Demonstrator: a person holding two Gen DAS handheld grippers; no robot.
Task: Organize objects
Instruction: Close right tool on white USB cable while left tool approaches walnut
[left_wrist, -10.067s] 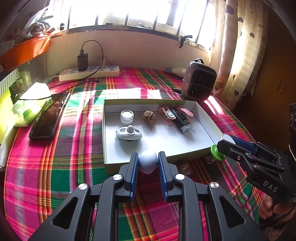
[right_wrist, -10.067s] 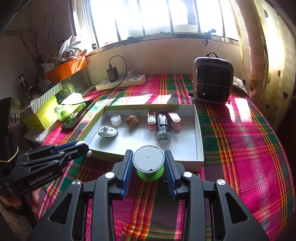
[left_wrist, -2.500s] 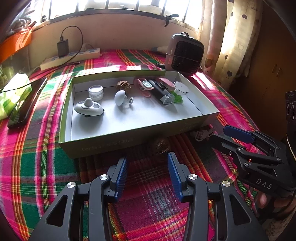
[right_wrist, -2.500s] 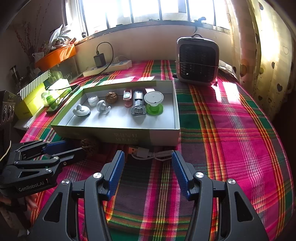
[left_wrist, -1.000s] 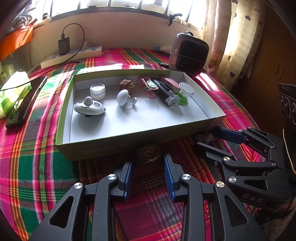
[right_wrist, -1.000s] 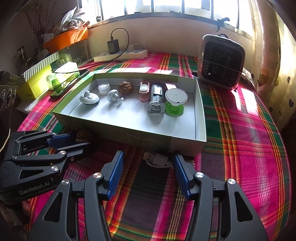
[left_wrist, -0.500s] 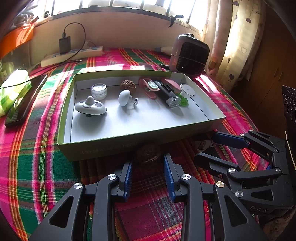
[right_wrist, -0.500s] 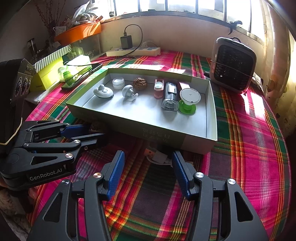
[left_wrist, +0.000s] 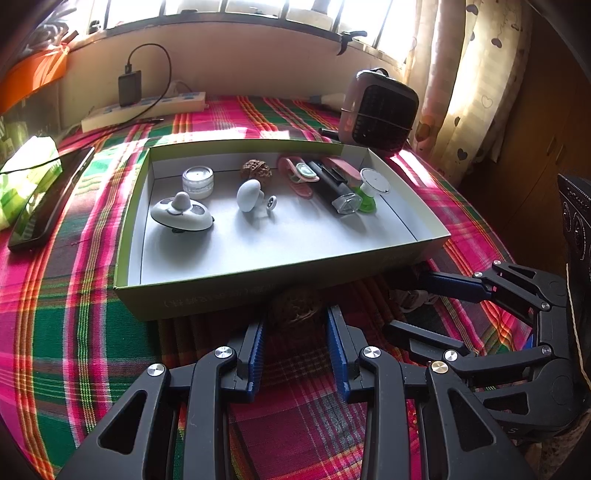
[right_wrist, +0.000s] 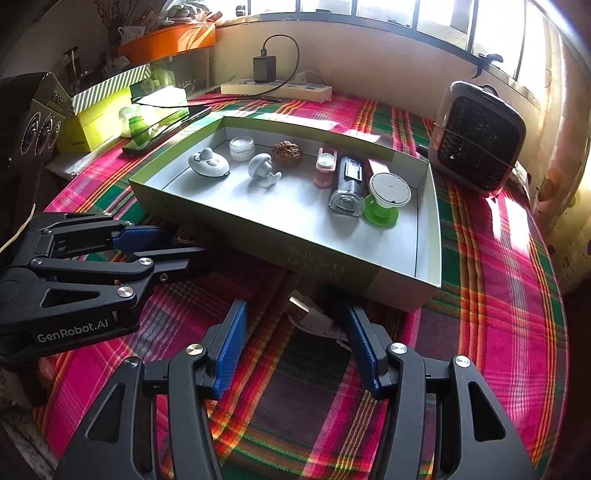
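Note:
A shallow green-sided box (left_wrist: 280, 280) (right_wrist: 332, 275) on the plaid cloth holds several small items: a white dome (left_wrist: 181, 214), a jar (left_wrist: 198, 178), a walnut (left_wrist: 255, 168), a white knob (left_wrist: 249, 194), clips, a dark tube (left_wrist: 332, 188) and a green spool (left_wrist: 369, 192). A second walnut (left_wrist: 297, 306) lies on the cloth against the box front, between the open fingers of my left gripper (left_wrist: 295, 332) (right_wrist: 177, 245). A white USB cable (right_wrist: 314, 317) lies by the box front, between the open fingers of my right gripper (right_wrist: 295, 325) (left_wrist: 406, 299).
A small heater (left_wrist: 380, 110) (right_wrist: 476, 136) stands behind the box at the right. A power strip (left_wrist: 144, 110) with a charger lies under the window. A phone (left_wrist: 48, 199) and a green packet (left_wrist: 26, 177) lie left of the box.
Both grippers have closed in on the box front since 2.5 s ago: the left around the walnut, the right around the cable. In the last half second little has moved.

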